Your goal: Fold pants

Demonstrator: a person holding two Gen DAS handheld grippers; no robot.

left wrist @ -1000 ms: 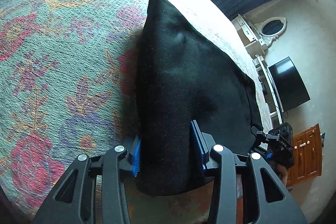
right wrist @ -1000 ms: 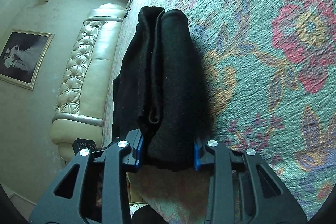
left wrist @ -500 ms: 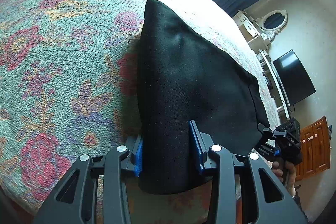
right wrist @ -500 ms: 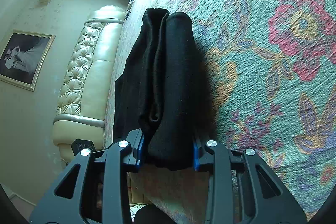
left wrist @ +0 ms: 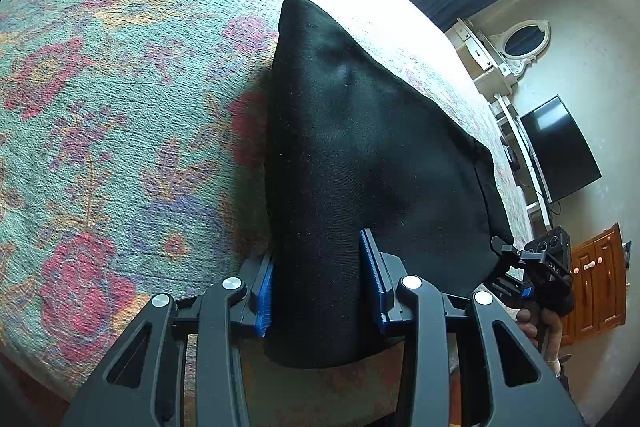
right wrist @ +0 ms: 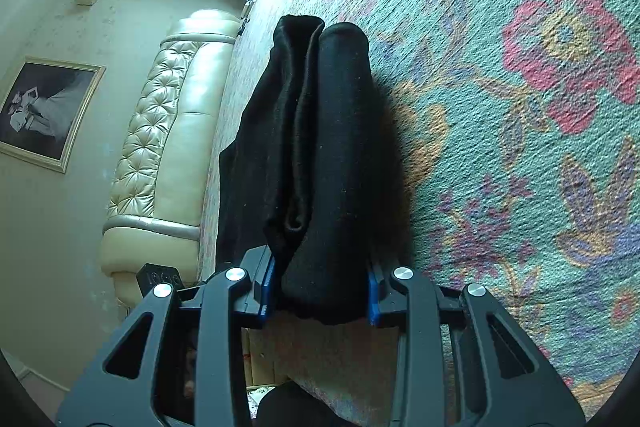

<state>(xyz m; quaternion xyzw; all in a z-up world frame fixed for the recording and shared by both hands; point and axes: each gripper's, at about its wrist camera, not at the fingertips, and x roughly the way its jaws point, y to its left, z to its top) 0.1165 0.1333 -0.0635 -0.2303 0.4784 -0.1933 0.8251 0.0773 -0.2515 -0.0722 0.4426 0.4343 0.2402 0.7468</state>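
Note:
The black pants lie folded into a thick bundle on the flowered bedspread. My left gripper is shut on the near edge of the bundle, its blue pads pressing the cloth from both sides. My right gripper is shut on the other near corner of the pants, where the folded layers show as stacked rolls. The right gripper also shows at the right edge of the left wrist view, held by a hand.
The bedspread covers a wide bed. A cream tufted sofa stands beside the bed, with a framed picture on the wall. A dark TV, a white dresser with oval mirror and a wooden cabinet stand beyond.
Both grippers keep their hold on the pants. The bundle has shifted only slightly in view; the views have wobbled a little.

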